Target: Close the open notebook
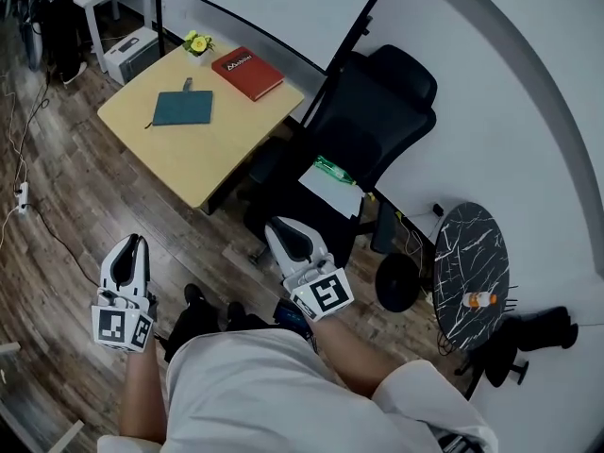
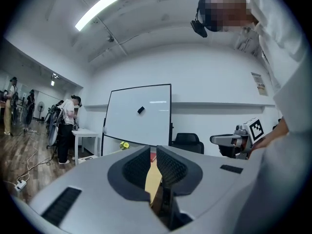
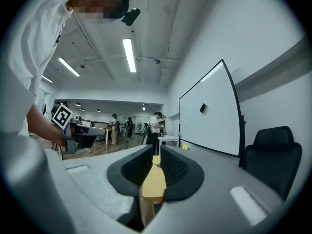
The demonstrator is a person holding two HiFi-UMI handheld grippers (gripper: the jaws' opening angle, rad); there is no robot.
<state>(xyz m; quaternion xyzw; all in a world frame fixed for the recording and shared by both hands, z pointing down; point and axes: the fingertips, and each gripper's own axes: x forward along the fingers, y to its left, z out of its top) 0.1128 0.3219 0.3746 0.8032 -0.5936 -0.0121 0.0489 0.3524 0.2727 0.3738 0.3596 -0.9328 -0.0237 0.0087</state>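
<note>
A teal notebook (image 1: 183,108) lies shut and flat on the light wooden table (image 1: 189,154) in the head view. A red book (image 1: 247,73) and a small pot of yellow flowers (image 1: 197,43) sit behind it. Both grippers are held low by the person's body, well short of the table and pointing toward it. My left gripper (image 1: 132,242) (image 2: 152,152) is shut with nothing between its jaws. My right gripper (image 1: 279,226) (image 3: 155,152) is shut and empty too. Only a strip of the tabletop (image 3: 154,182) shows through each narrow jaw gap.
A black office chair (image 1: 382,102) with papers (image 1: 332,187) on its seat stands right of the table. A whiteboard (image 1: 241,12) runs behind. A round dark marble side table (image 1: 470,253) carries an orange bottle (image 1: 481,300). A white box (image 1: 132,53) and a cable with a power strip (image 1: 21,196) lie on the floor.
</note>
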